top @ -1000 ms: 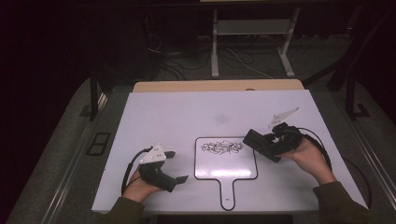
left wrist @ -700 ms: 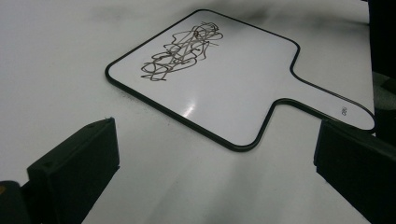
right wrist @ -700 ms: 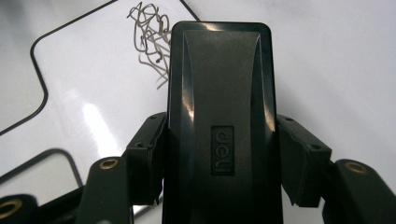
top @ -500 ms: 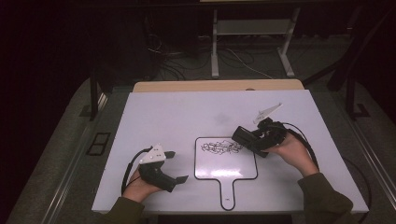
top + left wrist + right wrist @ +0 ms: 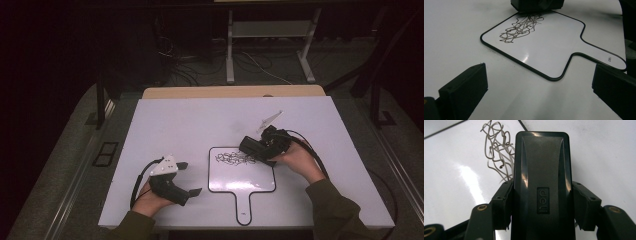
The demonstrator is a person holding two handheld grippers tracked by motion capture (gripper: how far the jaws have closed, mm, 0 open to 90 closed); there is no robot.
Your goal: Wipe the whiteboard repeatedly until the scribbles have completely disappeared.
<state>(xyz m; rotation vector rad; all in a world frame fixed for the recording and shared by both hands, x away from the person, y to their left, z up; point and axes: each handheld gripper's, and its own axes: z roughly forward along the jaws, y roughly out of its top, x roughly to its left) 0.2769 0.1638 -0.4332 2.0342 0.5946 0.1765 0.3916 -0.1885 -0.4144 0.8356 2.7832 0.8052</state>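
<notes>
A small paddle-shaped whiteboard (image 5: 250, 181) (image 5: 554, 37) lies on the white table, handle toward the person, with a dark scribble (image 5: 232, 159) (image 5: 520, 27) (image 5: 497, 147) across its upper part. My right gripper (image 5: 255, 146) (image 5: 541, 202) is shut on a black board eraser (image 5: 541, 175) (image 5: 252, 146), held low over the board's upper right corner beside the scribble; whether it touches the board I cannot tell. My left gripper (image 5: 191, 178) (image 5: 536, 95) rests on the table left of the board, jaws open with nothing between them.
The white tabletop (image 5: 190, 125) extends well beyond the board on all sides. A wooden strip (image 5: 230, 92) runs along its far edge. Dark floor with cables and a metal stand (image 5: 270, 45) lies behind.
My right gripper with the eraser has moved left and down from the right side of the table to the board's upper right corner. The left gripper stayed put.
</notes>
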